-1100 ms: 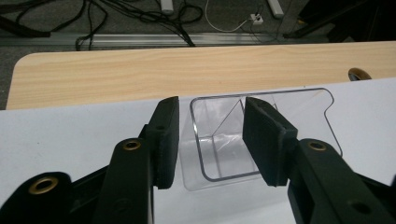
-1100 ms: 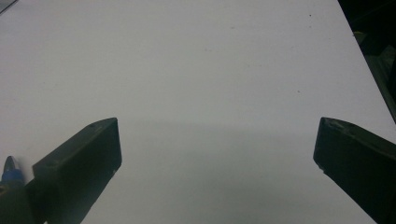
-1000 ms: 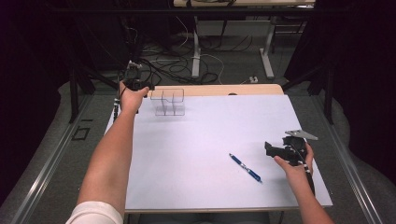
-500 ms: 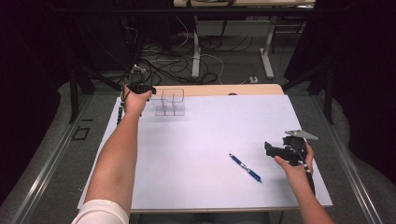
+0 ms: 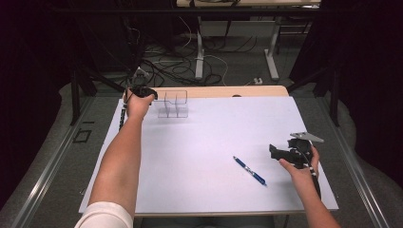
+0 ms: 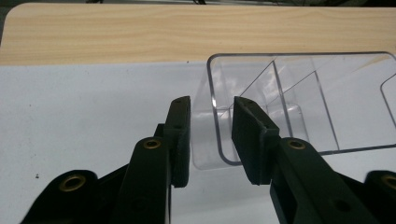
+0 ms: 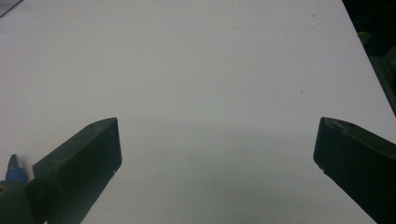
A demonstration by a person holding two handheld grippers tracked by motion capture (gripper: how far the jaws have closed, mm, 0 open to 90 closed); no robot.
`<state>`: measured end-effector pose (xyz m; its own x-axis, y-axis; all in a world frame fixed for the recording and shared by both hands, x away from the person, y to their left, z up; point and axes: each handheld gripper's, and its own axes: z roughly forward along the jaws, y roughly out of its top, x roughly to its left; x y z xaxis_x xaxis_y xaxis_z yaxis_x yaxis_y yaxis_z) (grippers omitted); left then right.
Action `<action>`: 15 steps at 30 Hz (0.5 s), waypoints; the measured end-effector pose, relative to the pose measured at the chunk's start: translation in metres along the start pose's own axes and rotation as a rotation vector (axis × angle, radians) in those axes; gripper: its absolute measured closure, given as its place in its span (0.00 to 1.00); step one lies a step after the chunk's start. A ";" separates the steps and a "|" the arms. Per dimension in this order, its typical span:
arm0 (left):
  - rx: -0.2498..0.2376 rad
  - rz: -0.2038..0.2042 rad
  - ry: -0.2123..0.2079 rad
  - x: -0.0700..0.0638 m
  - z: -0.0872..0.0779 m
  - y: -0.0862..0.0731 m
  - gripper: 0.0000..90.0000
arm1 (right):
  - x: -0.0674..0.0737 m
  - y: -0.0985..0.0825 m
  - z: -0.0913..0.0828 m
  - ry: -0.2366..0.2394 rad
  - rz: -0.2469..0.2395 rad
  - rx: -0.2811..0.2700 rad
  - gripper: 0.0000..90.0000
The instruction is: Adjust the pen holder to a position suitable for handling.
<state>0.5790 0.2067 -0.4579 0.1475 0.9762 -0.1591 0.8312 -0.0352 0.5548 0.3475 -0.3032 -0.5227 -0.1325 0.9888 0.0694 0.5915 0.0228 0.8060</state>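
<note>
the left gripper (image 6: 211, 140) is parked with its jaws partly open astride the near wall of the clear organizer (image 6: 299, 100), not clamped yet. the blue pen (image 5: 250, 170) is seen just left of the wide-open right gripper (image 5: 274, 151), long axis angled across its reach, so that hand's clearly the nearer one.

The high view looks forward and down over the white-covered table (image 5: 199, 156) from the person's side. The left gripper view sits low and close at the far edge, facing the clear plastic divided box (image 6: 299, 102), also visible from above (image 5: 172, 103). The right gripper view skims the bare white surface, the blue pen (image 7: 14, 169) at its corner.
</note>
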 end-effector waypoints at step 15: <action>0.048 -0.025 -0.011 -0.005 0.002 0.000 0.93 | 0.000 0.000 0.001 0.002 -0.009 0.005 0.01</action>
<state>0.5791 0.2018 -0.4592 0.1320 0.9745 -0.1817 0.8596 -0.0213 0.5105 0.3480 -0.3036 -0.5236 -0.1398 0.9881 0.0636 0.5941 0.0323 0.8037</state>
